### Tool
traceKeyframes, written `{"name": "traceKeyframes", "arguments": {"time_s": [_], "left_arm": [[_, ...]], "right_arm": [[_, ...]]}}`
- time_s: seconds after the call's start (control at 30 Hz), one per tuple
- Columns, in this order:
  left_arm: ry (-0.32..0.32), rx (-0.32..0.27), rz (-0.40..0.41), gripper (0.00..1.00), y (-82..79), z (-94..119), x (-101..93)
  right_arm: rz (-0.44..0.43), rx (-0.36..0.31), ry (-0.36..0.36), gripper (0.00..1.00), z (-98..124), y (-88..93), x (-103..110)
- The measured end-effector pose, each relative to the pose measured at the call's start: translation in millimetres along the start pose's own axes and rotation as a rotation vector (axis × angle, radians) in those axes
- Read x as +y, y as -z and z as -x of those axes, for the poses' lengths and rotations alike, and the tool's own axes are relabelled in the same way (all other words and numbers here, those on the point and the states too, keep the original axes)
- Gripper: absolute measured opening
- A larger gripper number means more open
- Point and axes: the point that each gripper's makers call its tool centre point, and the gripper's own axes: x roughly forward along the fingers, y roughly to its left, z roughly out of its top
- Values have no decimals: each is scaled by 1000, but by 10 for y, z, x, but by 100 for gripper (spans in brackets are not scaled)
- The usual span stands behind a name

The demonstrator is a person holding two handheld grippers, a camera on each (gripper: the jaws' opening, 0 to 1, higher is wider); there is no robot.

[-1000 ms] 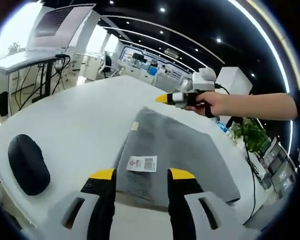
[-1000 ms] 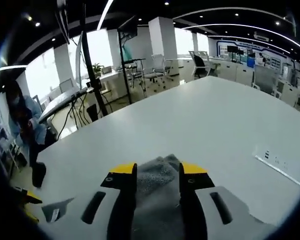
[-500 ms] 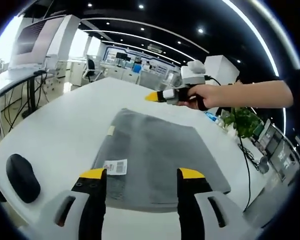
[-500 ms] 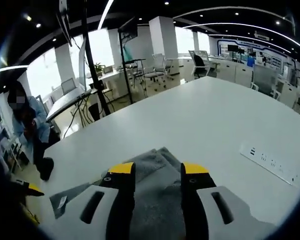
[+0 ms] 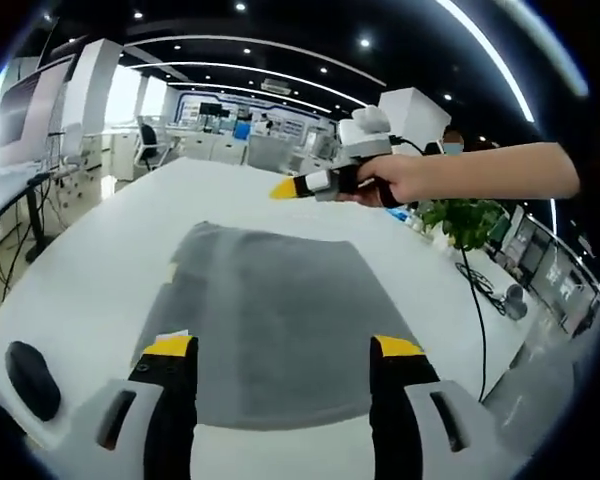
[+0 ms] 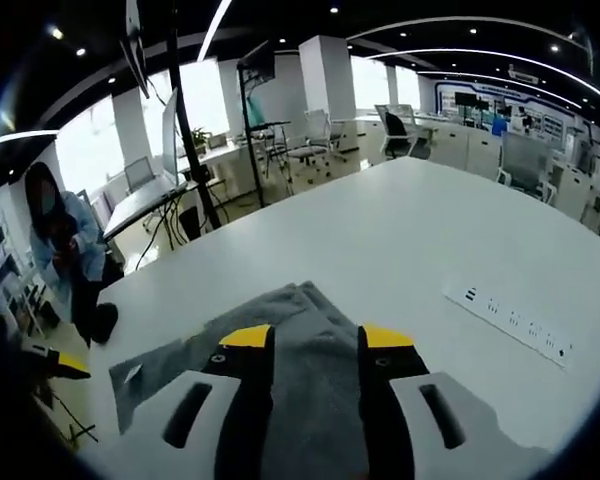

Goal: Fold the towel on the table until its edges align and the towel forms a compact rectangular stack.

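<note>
Towel [image 5: 270, 320] flat on table [image 5: 90, 270]; left gripper [image 5: 283, 348] agape, right gripper [image 6: 315, 338] ditto, both w/o load.

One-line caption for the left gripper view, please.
Open left gripper above a flat grey towel on the white table; right gripper raised beyond.

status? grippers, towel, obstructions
Both grippers, left and right, open, above the towel. Towel flat on table, one fold in. Black object beside the towel, not blocking.
</note>
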Motion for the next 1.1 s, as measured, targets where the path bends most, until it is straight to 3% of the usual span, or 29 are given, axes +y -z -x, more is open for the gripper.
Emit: {"name": "traceKeyframes", "arguments": {"time_s": [0.17,0.2,0.33,0.57,0.8,1.0,1.1], "left_arm": [[58,16,-49,73,-27,-97,-262],[69,19,-58,74,-29,-117,-314],[128,31,-103,78,-48,-200,-565],[195,64,-169,76,-61,-307,-913],[243,73,-201,77,-73,-391,-1162],[280,100,-216,77,20,-473,-1356],[297,121,-220,77,84,-501,-1440]], "right_arm": [[-35,7,27,38,254,136,-207],[-41,10,37,38,222,164,-354],[-60,18,58,40,376,291,-563],[-87,23,95,40,700,453,-717],[-105,21,122,40,858,533,-958],[-123,28,144,40,994,666,-1113],[-137,36,149,40,1077,743,-1077]]}}
